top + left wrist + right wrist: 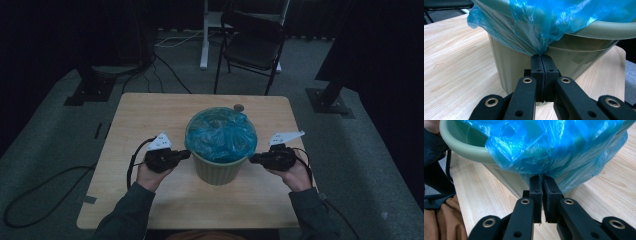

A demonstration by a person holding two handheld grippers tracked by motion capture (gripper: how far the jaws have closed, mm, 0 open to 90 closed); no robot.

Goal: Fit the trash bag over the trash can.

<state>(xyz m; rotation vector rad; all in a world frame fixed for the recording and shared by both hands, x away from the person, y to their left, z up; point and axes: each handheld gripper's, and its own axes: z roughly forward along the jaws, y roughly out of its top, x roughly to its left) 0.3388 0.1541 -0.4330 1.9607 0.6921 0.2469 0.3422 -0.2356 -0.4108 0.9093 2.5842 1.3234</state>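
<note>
— What sits at the centre of the high view?

— A pale green bin (218, 167), upright on the wooden table (150, 115), its open mouth facing straight up and its long axis vertical. A blue plastic bag (221, 135) lines it, crumpled inside and folded out over the rim.

— And the two tools?

— The left gripper (186, 154) comes in from the left of the frame and the right gripper (254, 159) from the right, each held in a hand and pointing inward at the bin's side, just under the rim.

— How do the jaws stand?

— In the left gripper view the left gripper (541, 58) has its jaws pressed together on a pinch of the bag's hanging edge, in front of the bin wall (509, 67). In the right gripper view the right gripper (541, 178) has its jaws nearly together, nipping the bag's lower edge (564, 157).

— Anything beyond the table?

— A black folding chair (252, 42) stands at upper centre, on grey floor.
</note>
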